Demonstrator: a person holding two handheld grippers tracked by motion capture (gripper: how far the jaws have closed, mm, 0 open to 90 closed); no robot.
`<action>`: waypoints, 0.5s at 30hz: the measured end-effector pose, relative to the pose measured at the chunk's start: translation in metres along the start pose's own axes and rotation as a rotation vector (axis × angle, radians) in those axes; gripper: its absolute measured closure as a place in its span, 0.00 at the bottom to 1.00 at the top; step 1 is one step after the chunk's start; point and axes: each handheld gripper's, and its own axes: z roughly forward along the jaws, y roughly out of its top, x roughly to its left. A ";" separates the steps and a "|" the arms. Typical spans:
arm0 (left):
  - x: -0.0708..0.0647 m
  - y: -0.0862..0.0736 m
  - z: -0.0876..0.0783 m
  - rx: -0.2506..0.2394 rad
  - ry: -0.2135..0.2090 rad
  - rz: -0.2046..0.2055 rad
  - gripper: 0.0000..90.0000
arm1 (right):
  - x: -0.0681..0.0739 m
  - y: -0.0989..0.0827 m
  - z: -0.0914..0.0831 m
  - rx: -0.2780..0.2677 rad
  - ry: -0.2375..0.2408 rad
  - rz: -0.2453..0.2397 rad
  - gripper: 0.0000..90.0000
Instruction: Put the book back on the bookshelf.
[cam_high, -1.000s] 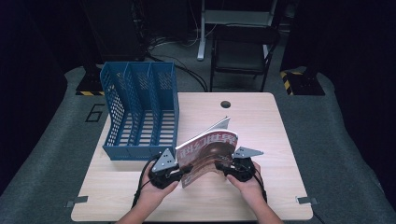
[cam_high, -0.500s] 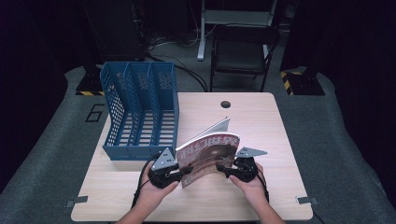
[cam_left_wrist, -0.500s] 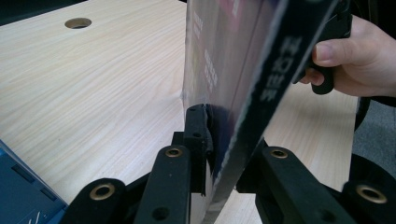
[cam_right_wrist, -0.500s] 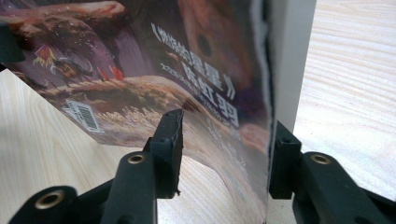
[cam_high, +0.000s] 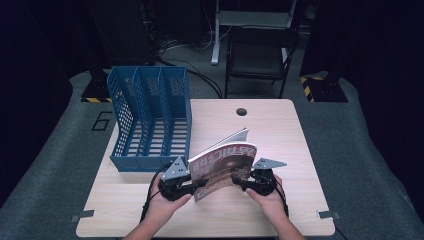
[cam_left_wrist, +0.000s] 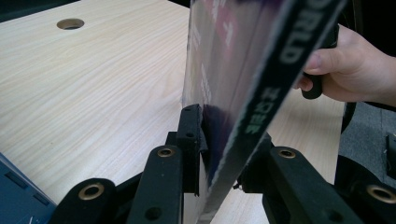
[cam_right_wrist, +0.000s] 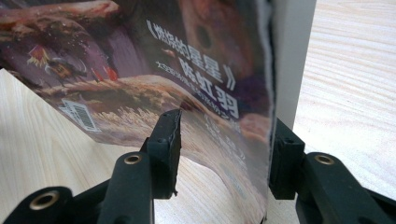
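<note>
Near the front edge of the wooden table (cam_high: 280, 130), a magazine (cam_high: 222, 165) is being held upright between two hand-held grippers, its spine toward the person's left. The left gripper (cam_left_wrist: 219, 154) is clamping the spine edge, both jaws pressing flat against the covers. The right gripper (cam_right_wrist: 224, 149) is straddling the opposite, open edge; its right jaw is touching the white back of the magazine while its left jaw is standing slightly off the bowed front cover, so whether it is truly gripping cannot be told. Compared with a second ago, the magazine is standing steeper and its pages are fanning less, and the right hand (cam_high: 267, 192) has drawn a little closer to the left one. That probably means the person is gathering the magazine into a tidy, closed, vertical shape, likely readying it for a slot of the blue file rack (cam_high: 150, 120) standing just behind and to the left.
</note>
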 end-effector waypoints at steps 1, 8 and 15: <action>0.000 0.001 0.000 0.004 -0.001 0.001 0.83 | 0.000 0.000 0.000 0.000 0.000 0.000 0.60; 0.001 0.007 -0.002 0.019 -0.020 0.005 0.83 | 0.000 -0.002 -0.002 0.007 -0.012 0.003 0.58; 0.001 0.017 -0.005 0.014 -0.032 -0.014 0.83 | -0.001 -0.004 -0.003 0.013 -0.026 0.010 0.56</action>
